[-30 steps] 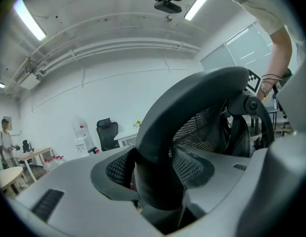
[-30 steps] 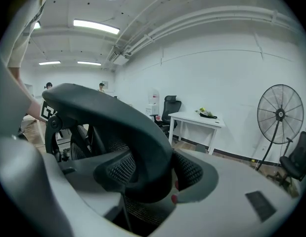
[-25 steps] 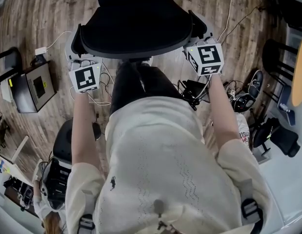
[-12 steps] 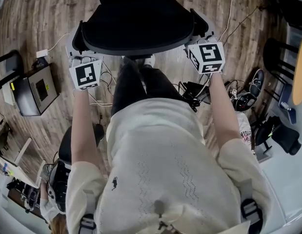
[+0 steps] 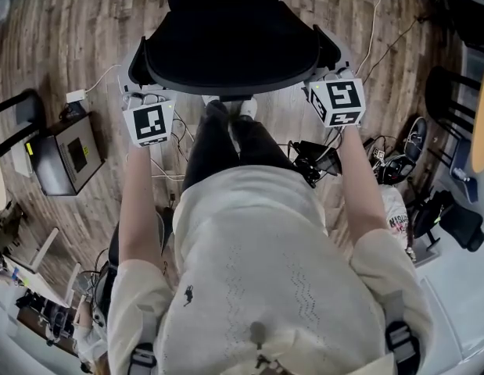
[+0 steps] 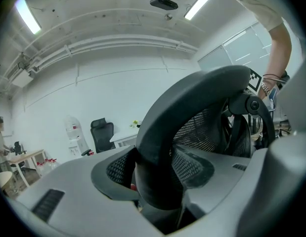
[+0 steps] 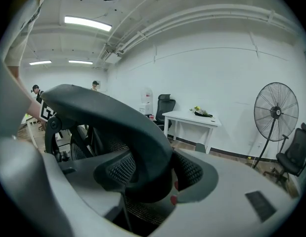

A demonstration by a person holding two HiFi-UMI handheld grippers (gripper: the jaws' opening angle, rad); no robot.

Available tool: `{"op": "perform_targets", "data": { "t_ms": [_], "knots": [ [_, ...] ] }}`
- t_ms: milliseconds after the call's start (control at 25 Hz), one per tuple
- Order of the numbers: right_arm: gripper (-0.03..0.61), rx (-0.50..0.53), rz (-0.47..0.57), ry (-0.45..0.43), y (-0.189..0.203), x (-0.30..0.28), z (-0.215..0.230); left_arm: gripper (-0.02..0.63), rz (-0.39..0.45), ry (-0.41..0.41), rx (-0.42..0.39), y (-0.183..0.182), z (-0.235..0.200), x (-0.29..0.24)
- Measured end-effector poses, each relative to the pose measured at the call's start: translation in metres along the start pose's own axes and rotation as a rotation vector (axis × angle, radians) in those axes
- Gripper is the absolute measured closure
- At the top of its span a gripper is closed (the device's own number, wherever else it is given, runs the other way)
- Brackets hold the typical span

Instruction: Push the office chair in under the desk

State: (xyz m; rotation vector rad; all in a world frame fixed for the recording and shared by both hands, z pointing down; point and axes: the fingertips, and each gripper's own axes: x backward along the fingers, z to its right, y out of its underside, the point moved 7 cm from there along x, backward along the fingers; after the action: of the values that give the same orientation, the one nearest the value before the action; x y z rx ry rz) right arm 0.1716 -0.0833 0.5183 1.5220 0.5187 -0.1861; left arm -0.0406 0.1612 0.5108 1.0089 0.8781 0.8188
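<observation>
Person stands right behind black mesh office chair (image 5: 226,45), which sits on wood-plank floor (image 5: 62,30), backrest toward them. The left hand-held gripper (image 5: 138,96) is clamped on the backrest's curved black rim (image 6: 192,102) at its left corner, pads tight on both sides. The right hand-held gripper (image 5: 328,75) grips same rim at right corner, rim filling the gap btw its jaws. White desk (image 7: 192,116) shows far off in right gripper view, well apart from chair, w/ standing fan (image 7: 275,113) near it.
</observation>
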Motion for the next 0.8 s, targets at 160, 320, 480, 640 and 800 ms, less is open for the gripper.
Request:
{"op": "perform_targets", "data": {
  "t_ms": [160, 320, 480, 640, 800],
  "knots": [
    [0.33, -0.003, -0.003, 0.009, -0.013, -0.031, 0.003, 0.364, 0.005, 0.016, 0.006, 0.004, -0.026, -0.026],
    [0.33, -0.009, 0.0, 0.02, -0.024, -0.036, 0.009, 0.364, 0.01, 0.026, -0.002, -0.005, -0.035, -0.036],
    [0.33, -0.018, -0.001, 0.036, -0.033, -0.047, 0.017, 0.364, 0.016, 0.042, -0.008, -0.011, -0.045, -0.055],
    [0.33, -0.023, 0.002, 0.053, -0.041, -0.061, 0.015, 0.365, 0.026, 0.057, -0.013, -0.01, -0.062, -0.067],
    [0.33, -0.031, 0.0, 0.069, -0.051, -0.079, 0.012, 0.365, 0.033, 0.072, -0.016, -0.01, -0.083, -0.082]
  ]
}}
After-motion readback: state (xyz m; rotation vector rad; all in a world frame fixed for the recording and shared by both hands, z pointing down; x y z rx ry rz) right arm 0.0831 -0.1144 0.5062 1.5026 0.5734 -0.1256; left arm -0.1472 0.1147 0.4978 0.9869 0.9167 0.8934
